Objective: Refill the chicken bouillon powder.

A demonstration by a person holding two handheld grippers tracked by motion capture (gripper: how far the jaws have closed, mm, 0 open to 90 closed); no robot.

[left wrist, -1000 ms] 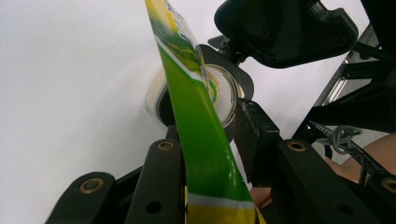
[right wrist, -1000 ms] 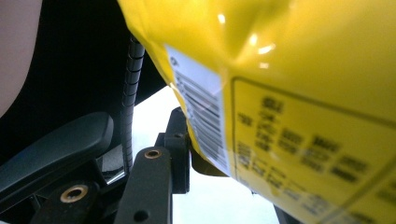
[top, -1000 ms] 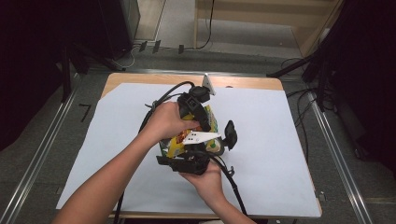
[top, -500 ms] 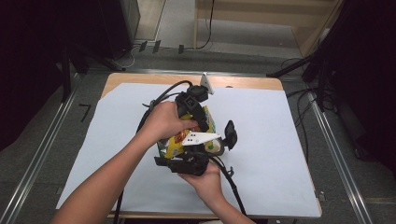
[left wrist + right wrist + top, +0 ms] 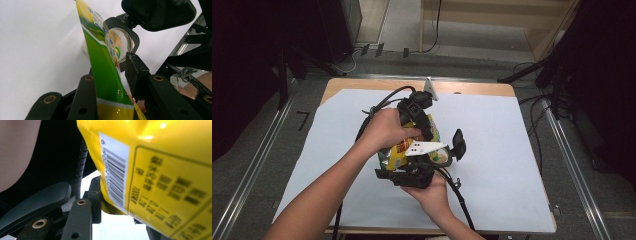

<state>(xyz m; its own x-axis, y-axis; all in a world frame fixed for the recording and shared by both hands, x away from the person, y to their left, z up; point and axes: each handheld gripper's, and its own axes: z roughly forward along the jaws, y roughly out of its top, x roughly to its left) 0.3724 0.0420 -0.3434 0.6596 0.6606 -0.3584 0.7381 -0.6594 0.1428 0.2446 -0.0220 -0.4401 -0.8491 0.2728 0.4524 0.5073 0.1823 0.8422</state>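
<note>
A puffed yellow and green snack bag (image 5: 399, 150) is held up over the middle of the white-covered table (image 5: 502, 150). My left gripper (image 5: 428, 136) reaches in from the far side under the person's left hand, shut on the bag. Its own view shows the bag (image 5: 105, 65) edge-on between its two black jaws (image 5: 110, 72). My right gripper (image 5: 413, 160) comes from the near side, with a grey plate on top, and is shut on the bag's lower end. The right gripper view shows the bag's yellow back with a barcode (image 5: 115, 175) between the jaws (image 5: 122, 205).
A wooden strip (image 5: 462, 87) of the table shows at the far edge. Black cables (image 5: 457, 192) trail from both grippers toward the near edge. Metal rails (image 5: 569, 165) run along both sides, and dark cabinets (image 5: 337, 25) stand beyond the table.
</note>
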